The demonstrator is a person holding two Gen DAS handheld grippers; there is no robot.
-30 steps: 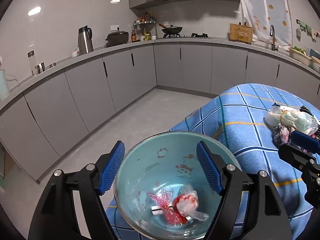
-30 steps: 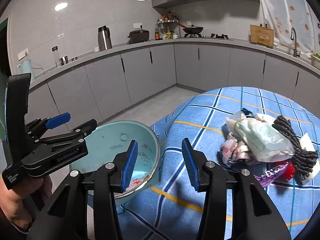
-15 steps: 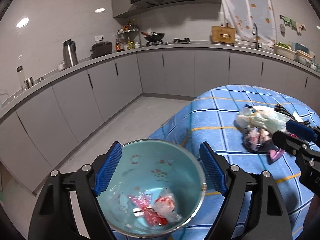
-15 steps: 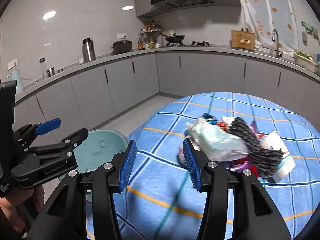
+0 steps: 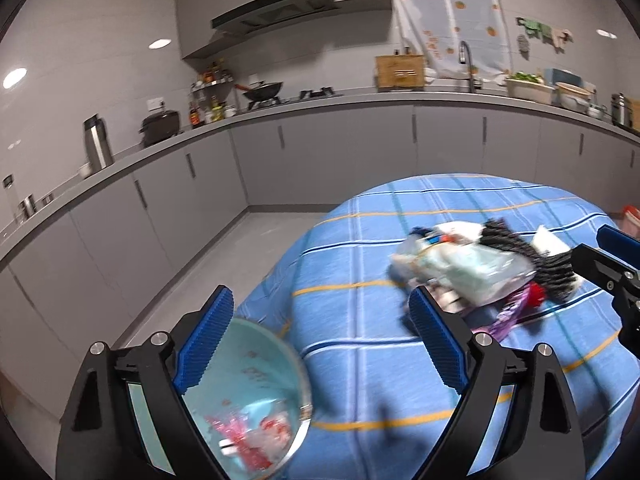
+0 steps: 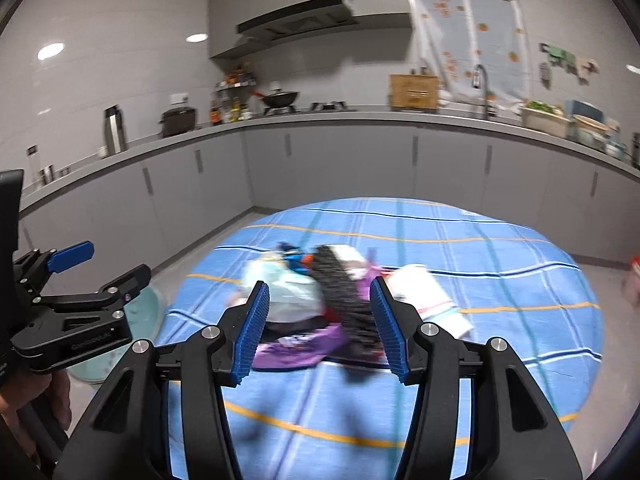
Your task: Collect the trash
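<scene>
Two wide-open, empty blue-padded grippers, both swung rightward off the bowl toward the trash in the last second. Left wrist view: left gripper (image 5: 322,342) is released, jaws far apart; the round pale-teal bowl (image 5: 256,376) that sat centred between them a second ago has slid to the lower left, half behind the left finger, with crumpled red-and-clear plastic wrappers (image 5: 256,432) in its bottom. Bowl looks to hang at the table edge; can't tell how much of it is supported. The mixed trash pile (image 5: 472,268) (pale green plastic bag, black ribbed piece, purple wrapper, white paper) now sits right of centre on the blue checked tablecloth (image 5: 360,264), well apart from the bowl. The right tool's black frame pokes in at the right edge. Right wrist view: right gripper (image 6: 320,330) is unclenched and lined up straight on the pile, black ribbed piece (image 6: 346,300) and purple wrapper (image 6: 296,346) framed between the pads, no contact that I can see. A second ago it faced bare cloth beside the bowl. My read: one load banked, next pickup starting, most trash uncollected. Heavy motion blur on the table. Room: grey kitchen cabinets (image 6: 320,160), wok on the hob, range hood, steel thermos, curtained window by the tap.
</scene>
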